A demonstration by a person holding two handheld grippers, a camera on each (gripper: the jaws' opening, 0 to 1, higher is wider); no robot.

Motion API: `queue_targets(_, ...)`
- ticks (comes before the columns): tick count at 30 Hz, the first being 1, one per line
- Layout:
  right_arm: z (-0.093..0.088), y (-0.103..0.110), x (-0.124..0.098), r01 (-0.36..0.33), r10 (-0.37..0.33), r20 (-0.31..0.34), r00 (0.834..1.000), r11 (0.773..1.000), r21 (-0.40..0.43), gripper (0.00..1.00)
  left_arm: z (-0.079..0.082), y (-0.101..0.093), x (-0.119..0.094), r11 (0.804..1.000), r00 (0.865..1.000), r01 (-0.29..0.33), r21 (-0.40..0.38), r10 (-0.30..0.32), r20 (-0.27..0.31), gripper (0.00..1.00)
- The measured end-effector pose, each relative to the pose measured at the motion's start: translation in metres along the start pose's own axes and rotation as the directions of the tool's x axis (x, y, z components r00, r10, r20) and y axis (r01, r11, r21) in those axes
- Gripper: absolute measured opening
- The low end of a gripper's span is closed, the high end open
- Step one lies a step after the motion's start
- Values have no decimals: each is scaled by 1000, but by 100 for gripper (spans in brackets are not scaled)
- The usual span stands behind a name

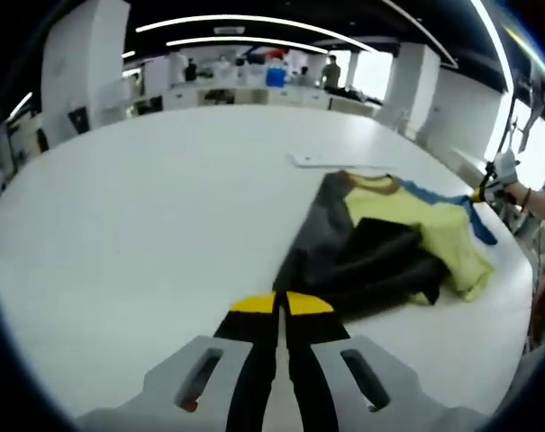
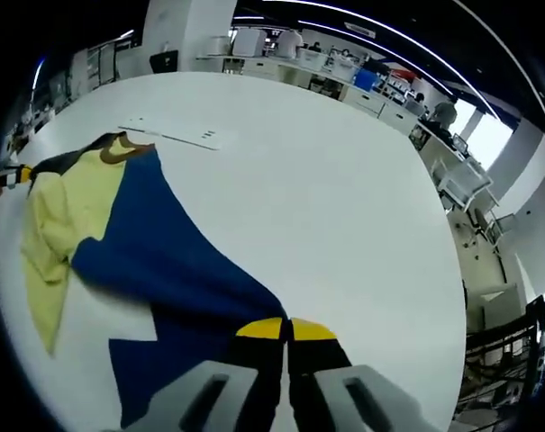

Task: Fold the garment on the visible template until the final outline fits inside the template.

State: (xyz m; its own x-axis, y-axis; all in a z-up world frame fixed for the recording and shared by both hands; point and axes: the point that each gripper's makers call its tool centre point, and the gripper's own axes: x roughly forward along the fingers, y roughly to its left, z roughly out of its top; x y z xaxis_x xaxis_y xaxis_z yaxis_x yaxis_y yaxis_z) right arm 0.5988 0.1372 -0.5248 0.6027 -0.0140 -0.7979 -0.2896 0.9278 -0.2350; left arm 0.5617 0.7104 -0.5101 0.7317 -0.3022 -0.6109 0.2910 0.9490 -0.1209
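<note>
Fabric of the yellow, blue and dark grey garment [image 1: 389, 243] lies bunched on the white round table [image 1: 146, 234], near a flat white template sheet [image 2: 177, 132]. The left gripper [image 1: 282, 302] pinches its dark grey edge and the right gripper [image 2: 286, 328] its blue panel, both jaw pairs closed tight, probably so that opposite edges can be drawn taut and spread for folding.

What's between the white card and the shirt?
Just bare table. In the right gripper view the card lies a little beyond the shirt collar, with only white tabletop in the gap.
</note>
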Motion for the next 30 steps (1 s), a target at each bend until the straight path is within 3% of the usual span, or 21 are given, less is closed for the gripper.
queue_targets(9, 1, -3, 3, 18, -18, -5, 1000, 1000, -10, 0, -2, 1, 3, 1000, 1000, -9, 12, 9, -8, 0)
queue_targets(17, 7, 1, 0, 5, -7, 26, 1000, 998, 68, 0, -2, -5, 1, 999, 1000, -4, 37, 5, -16, 0)
queue_targets(20, 11, 7, -9, -5, 0, 48, 999, 995, 99, 0, 0, -6, -1, 999, 1000, -12, 48, 13, -13, 6)
queue_targets(25, 18, 8, -11, -31, 22, 71, 997, 990, 134, 15, 11, -15, -6, 998, 1000, -6, 63, 5, 17, 20)
queue_targets(30, 24, 28, -29, -102, 86, 109, 990, 982, 156, 30, 19, -39, -15, 995, 998, 49, 87, -53, 46, 21)
